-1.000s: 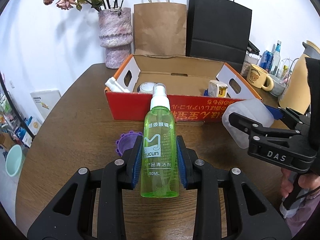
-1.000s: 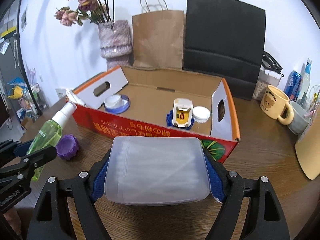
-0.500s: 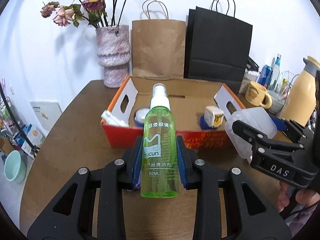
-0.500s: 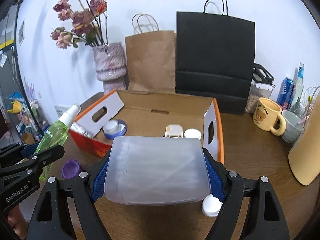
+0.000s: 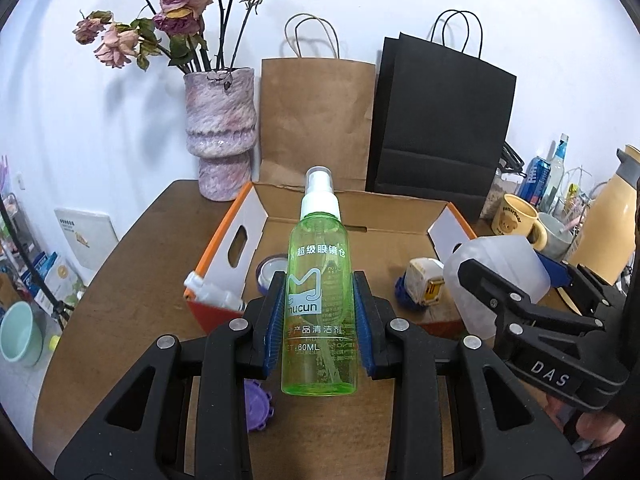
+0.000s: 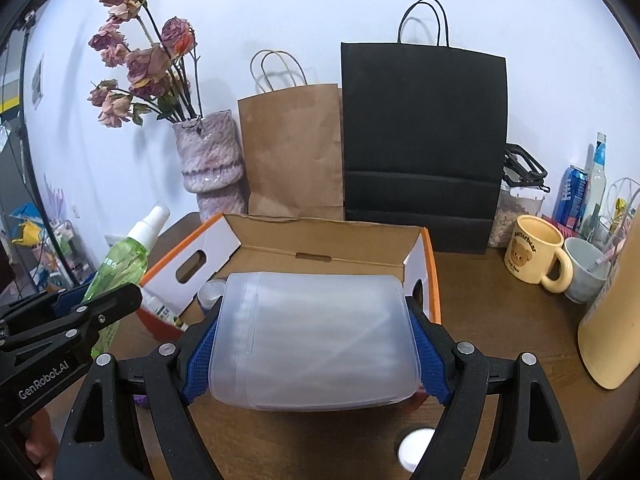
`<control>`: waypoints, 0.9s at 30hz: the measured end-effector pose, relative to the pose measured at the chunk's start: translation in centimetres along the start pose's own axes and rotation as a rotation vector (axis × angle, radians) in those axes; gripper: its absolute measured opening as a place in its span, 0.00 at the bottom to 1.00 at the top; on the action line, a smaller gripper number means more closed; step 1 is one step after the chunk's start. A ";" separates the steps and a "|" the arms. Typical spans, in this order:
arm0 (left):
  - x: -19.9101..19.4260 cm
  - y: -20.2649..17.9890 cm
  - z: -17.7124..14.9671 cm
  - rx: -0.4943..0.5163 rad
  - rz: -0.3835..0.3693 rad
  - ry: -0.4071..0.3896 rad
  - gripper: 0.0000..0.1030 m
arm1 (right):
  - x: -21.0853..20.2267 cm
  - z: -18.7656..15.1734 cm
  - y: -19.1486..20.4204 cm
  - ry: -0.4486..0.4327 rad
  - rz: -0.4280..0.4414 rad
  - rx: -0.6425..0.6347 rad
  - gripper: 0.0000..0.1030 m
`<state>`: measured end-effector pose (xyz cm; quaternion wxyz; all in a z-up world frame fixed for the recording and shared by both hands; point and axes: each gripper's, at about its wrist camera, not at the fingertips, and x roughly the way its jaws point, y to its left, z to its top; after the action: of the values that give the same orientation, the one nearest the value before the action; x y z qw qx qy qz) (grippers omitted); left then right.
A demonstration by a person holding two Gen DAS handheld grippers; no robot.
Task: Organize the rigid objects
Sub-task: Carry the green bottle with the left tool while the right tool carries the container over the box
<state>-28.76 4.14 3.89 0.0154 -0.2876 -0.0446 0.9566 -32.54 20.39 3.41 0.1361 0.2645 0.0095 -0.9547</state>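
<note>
My left gripper [image 5: 319, 320] is shut on a green spray bottle [image 5: 319, 300] with a white cap, held upright above the near edge of an open cardboard box [image 5: 372, 208]. My right gripper [image 6: 314, 344] is shut on a translucent plastic container [image 6: 316, 340], held above the box's near side [image 6: 332, 240]. The container also shows in the left wrist view [image 5: 500, 268], the bottle in the right wrist view [image 6: 124, 264]. In the box lie a white spray bottle [image 5: 212, 292], a blue-rimmed jar [image 5: 272, 268] and a yellow-white tape measure [image 5: 426, 280].
A purple lid [image 5: 258, 404] and a white cap [image 6: 414, 446] lie on the brown table in front of the box. Behind it stand a flower vase [image 5: 220, 132], a brown paper bag [image 5: 316, 120] and a black bag [image 5: 440, 120]. A yellow mug [image 6: 534, 256] and a thermos [image 5: 604, 232] stand right.
Both grippers have risen and moved forward with their loads, from in front of the box to above its near edge. The purple lid and white cap now lie beneath them.
</note>
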 end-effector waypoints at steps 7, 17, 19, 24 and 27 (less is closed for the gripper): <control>2.1 -0.1 1.0 -0.003 0.010 0.003 0.27 | 1.6 0.9 -0.3 -0.001 0.000 0.006 0.83; 5.2 0.0 2.7 -0.009 0.025 0.005 0.27 | 4.7 2.4 -1.0 0.014 -0.002 0.011 0.83; 5.8 0.0 3.0 -0.010 0.031 0.006 0.27 | 5.3 2.7 -1.1 0.017 0.002 0.013 0.83; 7.2 0.2 3.5 -0.010 0.046 0.010 0.27 | 6.4 2.9 -1.2 0.026 -0.001 0.008 0.83; 8.1 0.4 3.8 -0.015 0.052 0.018 0.27 | 7.0 3.0 -1.3 0.033 -0.004 0.007 0.83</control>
<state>-37.67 3.90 2.56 -0.0113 -0.2976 -0.0443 0.9536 -40.16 19.59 2.41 0.1330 0.2808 0.0091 -0.9505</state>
